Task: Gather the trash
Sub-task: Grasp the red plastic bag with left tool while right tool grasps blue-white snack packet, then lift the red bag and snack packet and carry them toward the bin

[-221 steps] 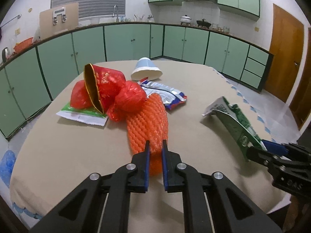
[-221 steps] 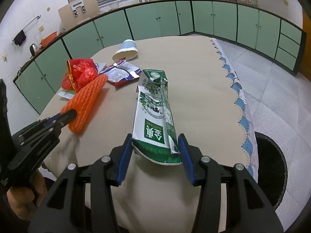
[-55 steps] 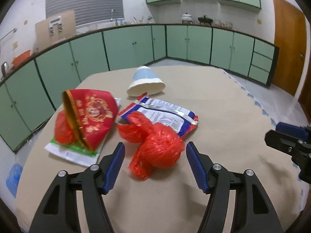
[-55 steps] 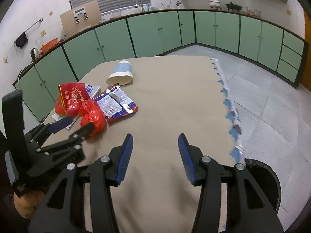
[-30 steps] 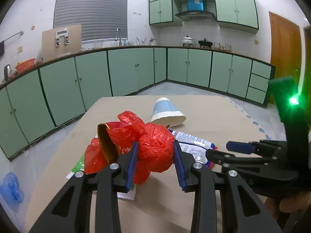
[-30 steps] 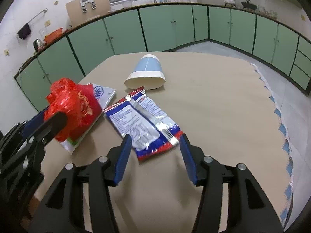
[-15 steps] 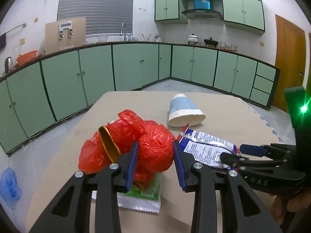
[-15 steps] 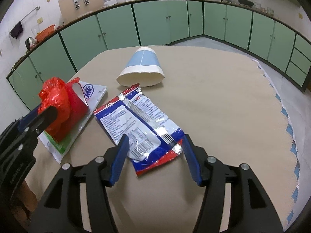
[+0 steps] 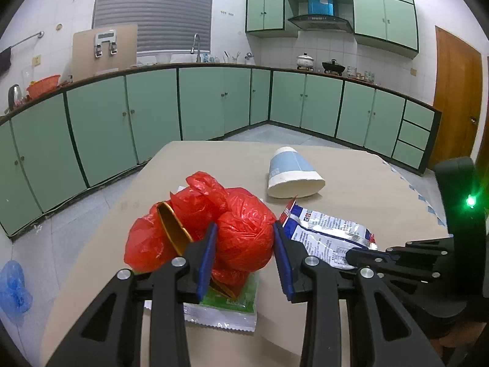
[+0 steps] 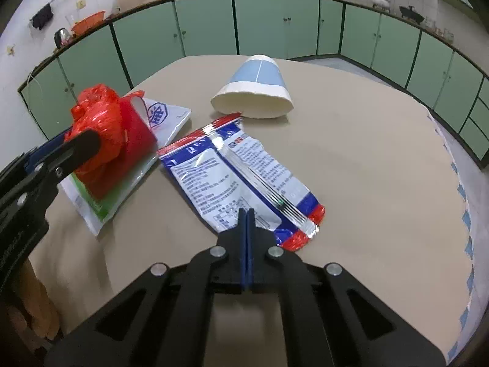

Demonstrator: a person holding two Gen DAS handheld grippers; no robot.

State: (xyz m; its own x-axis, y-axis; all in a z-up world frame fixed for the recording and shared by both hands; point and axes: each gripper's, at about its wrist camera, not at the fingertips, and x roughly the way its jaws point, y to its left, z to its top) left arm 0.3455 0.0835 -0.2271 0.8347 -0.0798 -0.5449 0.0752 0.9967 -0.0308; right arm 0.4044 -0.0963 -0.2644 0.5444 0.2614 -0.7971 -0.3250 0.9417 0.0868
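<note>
My left gripper is shut on a crumpled red plastic bag, held just above the beige table. Behind it sits a red packet with a gold rim, resting on a green and white packet. My right gripper is shut on the near edge of a blue, white and red snack wrapper lying flat on the table. In the left wrist view the right gripper reaches the snack wrapper from the right.
A blue and white paper cup lies on its side beyond the wrapper. A white bag with a blue logo pokes out under the red packet. The table's scalloped edge runs along the right. Green cabinets ring the room.
My right gripper's jaws, open around the wrapper's near edge half a second ago, have closed on it. The left gripper keeps the red bag and has barely shifted.
</note>
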